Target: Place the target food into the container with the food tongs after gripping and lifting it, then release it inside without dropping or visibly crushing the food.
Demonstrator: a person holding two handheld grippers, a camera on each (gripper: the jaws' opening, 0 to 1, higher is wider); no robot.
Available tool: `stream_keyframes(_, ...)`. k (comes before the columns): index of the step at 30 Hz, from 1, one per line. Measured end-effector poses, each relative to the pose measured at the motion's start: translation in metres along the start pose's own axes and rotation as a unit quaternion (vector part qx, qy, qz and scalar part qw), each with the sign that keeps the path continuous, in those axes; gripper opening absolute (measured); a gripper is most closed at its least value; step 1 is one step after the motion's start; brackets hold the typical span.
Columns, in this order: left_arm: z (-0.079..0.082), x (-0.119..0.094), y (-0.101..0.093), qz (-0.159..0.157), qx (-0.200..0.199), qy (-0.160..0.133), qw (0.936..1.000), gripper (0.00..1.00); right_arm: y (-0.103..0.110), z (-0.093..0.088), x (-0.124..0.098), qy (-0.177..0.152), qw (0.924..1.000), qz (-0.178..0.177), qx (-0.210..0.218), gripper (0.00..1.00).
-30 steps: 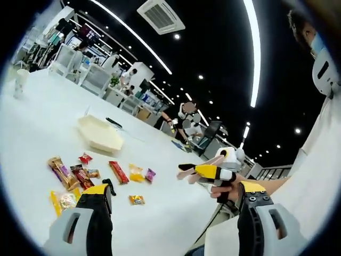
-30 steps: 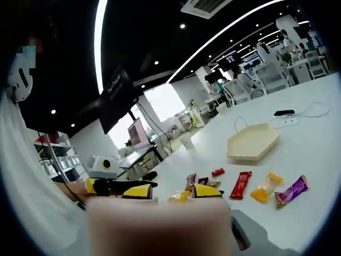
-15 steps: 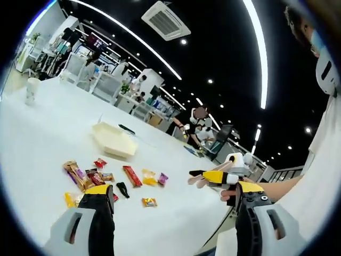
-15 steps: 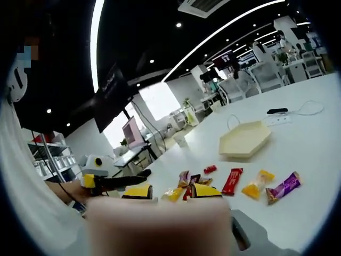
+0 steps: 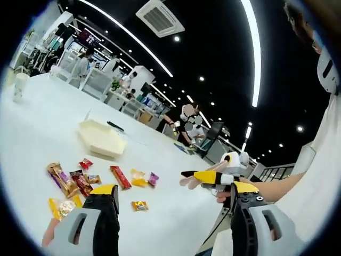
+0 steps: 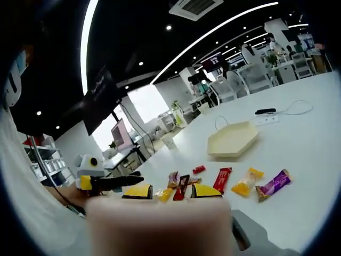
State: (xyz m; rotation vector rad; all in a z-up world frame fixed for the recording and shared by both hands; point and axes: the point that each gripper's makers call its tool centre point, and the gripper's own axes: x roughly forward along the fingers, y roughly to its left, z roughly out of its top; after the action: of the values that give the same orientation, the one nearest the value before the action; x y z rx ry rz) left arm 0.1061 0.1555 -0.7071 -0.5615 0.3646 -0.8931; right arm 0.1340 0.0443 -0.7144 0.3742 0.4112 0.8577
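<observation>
A cream hexagonal container [image 5: 100,140] [image 6: 232,140] lies empty on the white table [image 5: 37,122]. In front of it are scattered wrapped snacks, among them a red bar [image 5: 121,177] [image 6: 221,179], a yellow packet [image 5: 139,178] [image 6: 244,183], a purple packet [image 6: 273,184] and a small orange candy [image 5: 139,205]. My left gripper [image 5: 175,189] is open wide above the table's near edge, holding nothing. My right gripper [image 6: 171,190] [image 5: 186,176] is held in the air to the right, shut on pale food tongs. These tongs [image 6: 160,229] show as a blurred block at the bottom of its own view.
A paper cup [image 5: 20,85] stands far off on the table. A black device with a white cable [image 6: 265,111] lies behind the container. Desks, chairs and people [image 5: 187,125] are in the background. The table's near edge runs just below the snacks.
Both views have shifted a little with the hands. Nothing on the table has moved, and both grippers keep the same state.
</observation>
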Motion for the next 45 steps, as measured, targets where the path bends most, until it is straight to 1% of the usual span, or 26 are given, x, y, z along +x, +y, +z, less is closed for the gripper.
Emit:
stream_keyframes(1, -0.001, 0.001, 0.002, -0.002, 0.012, 0.009, 0.9999, 0.85, 0.000, -0.001, 0.001, 0.002, 1.0000, -0.001, -0.006, 0.29)
stream_keyframes(3, -0.001, -0.002, 0.008, 0.003, 0.023, 0.013, 0.9996, 0.89, -0.001, -0.002, 0.002, 0.001, 0.9999, -0.011, -0.002, 0.29)
stream_keyframes(5, -0.005, -0.005, 0.016, 0.015, 0.018, 0.028, 0.9993, 0.93, -0.001, -0.001, 0.002, -0.007, 0.9999, -0.014, -0.001, 0.29)
stream_keyframes(7, -0.006, -0.006, 0.019, 0.022, 0.018, 0.031, 0.9991, 0.99, -0.003, -0.002, 0.003, -0.010, 0.9998, -0.016, 0.001, 0.29)
stream_keyframes(8, -0.007, -0.007, 0.020, 0.024, 0.024, 0.033, 0.9989, 0.99, -0.004, -0.003, 0.003, -0.010, 0.9998, -0.017, 0.001, 0.29)
stream_keyframes(9, -0.008, -0.007, 0.020, 0.020, 0.050, 0.032, 0.9981, 0.99, -0.009, -0.006, 0.003, -0.011, 0.9997, -0.020, 0.003, 0.29)
stream_keyframes(11, -0.006, -0.004, 0.020, 0.018, 0.076, 0.023, 0.9967, 0.99, -0.014, -0.010, 0.001, -0.017, 0.9993, -0.030, 0.017, 0.29)
stream_keyframes(13, -0.011, 0.000, 0.025, 0.020, 0.073, 0.028, 0.9968, 0.99, -0.014, -0.011, -0.001, -0.019, 0.9993, -0.027, 0.016, 0.29)
stream_keyframes(14, -0.015, 0.005, 0.034, 0.029, 0.081, 0.031, 0.9959, 0.99, -0.014, -0.015, -0.002, -0.017, 0.9993, -0.025, 0.023, 0.29)
stream_keyframes(15, -0.015, 0.006, 0.038, 0.034, 0.083, 0.032, 0.9955, 0.99, -0.013, -0.017, -0.003, -0.014, 0.9993, -0.024, 0.025, 0.29)
stream_keyframes(16, -0.017, 0.008, 0.047, 0.055, 0.072, 0.047, 0.9948, 0.99, -0.014, -0.024, -0.003, 0.008, 0.9993, -0.024, 0.027, 0.29)
stream_keyframes(17, -0.014, 0.009, 0.047, 0.056, 0.066, 0.044, 0.9952, 0.99, -0.013, -0.025, -0.003, 0.015, 0.9994, -0.020, 0.023, 0.29)
stream_keyframes(18, -0.010, 0.009, 0.046, 0.058, 0.067, 0.033, 0.9955, 0.99, -0.013, -0.026, -0.001, 0.024, 0.9994, -0.015, 0.018, 0.29)
stream_keyframes(19, 0.002, 0.009, 0.044, 0.061, 0.069, 0.003, 0.9958, 0.99, -0.014, -0.027, 0.002, 0.037, 0.9992, -0.012, 0.004, 0.29)
stream_keyframes(20, 0.004, 0.008, 0.042, 0.060, 0.067, -0.001, 0.9960, 0.99, -0.015, -0.026, 0.004, 0.043, 0.9990, -0.011, -0.011, 0.29)
stream_keyframes(22, 0.002, 0.007, 0.043, 0.059, 0.066, 0.004, 0.9961, 0.99, -0.020, -0.023, 0.011, 0.046, 0.9985, -0.013, -0.026, 0.29)
stream_keyframes(25, -0.011, 0.001, 0.049, 0.067, 0.097, 0.049, 0.9919, 0.99, -0.018, -0.016, 0.018, 0.037, 0.9985, -0.012, -0.039, 0.29)
stream_keyframes(27, -0.015, -0.002, 0.051, 0.070, 0.103, 0.064, 0.9902, 0.99, -0.019, -0.021, 0.021, 0.052, 0.9965, -0.014, -0.065, 0.29)
stream_keyframes(29, -0.014, -0.007, 0.049, 0.065, 0.109, 0.065, 0.9898, 0.99, -0.019, -0.024, 0.024, 0.071, 0.9922, -0.015, -0.101, 0.29)
stream_keyframes(31, -0.014, -0.009, 0.050, 0.062, 0.114, 0.066, 0.9893, 0.99, -0.020, -0.025, 0.025, 0.079, 0.9895, -0.018, -0.120, 0.29)
stream_keyframes(33, -0.017, -0.010, 0.053, 0.061, 0.117, 0.075, 0.9884, 0.99, -0.024, -0.029, 0.024, 0.098, 0.9841, -0.026, -0.146, 0.29)
stream_keyframes(35, -0.021, -0.010, 0.055, 0.061, 0.115, 0.085, 0.9879, 0.99, -0.026, -0.032, 0.022, 0.111, 0.9801, -0.028, -0.163, 0.29)
stream_keyframes(37, -0.026, -0.011, 0.055, 0.058, 0.110, 0.097, 0.9875, 0.99, -0.026, -0.035, 0.022, 0.117, 0.9784, -0.024, -0.168, 0.29)
stream_keyframes(40, -0.029, -0.011, 0.054, 0.058, 0.112, 0.103, 0.9866, 0.99, -0.026, -0.040, 0.025, 0.127, 0.9767, -0.017, -0.172, 0.29)
stream_keyframes(43, -0.033, -0.010, 0.055, 0.066, 0.119, 0.108, 0.9848, 0.99, -0.027, -0.049, 0.031, 0.147, 0.9689, -0.013, -0.199, 0.29)
stream_keyframes(45, -0.033, -0.008, 0.055, 0.070, 0.128, 0.105, 0.9838, 0.99, -0.027, -0.052, 0.037, 0.150, 0.9673, -0.009, -0.204, 0.29)
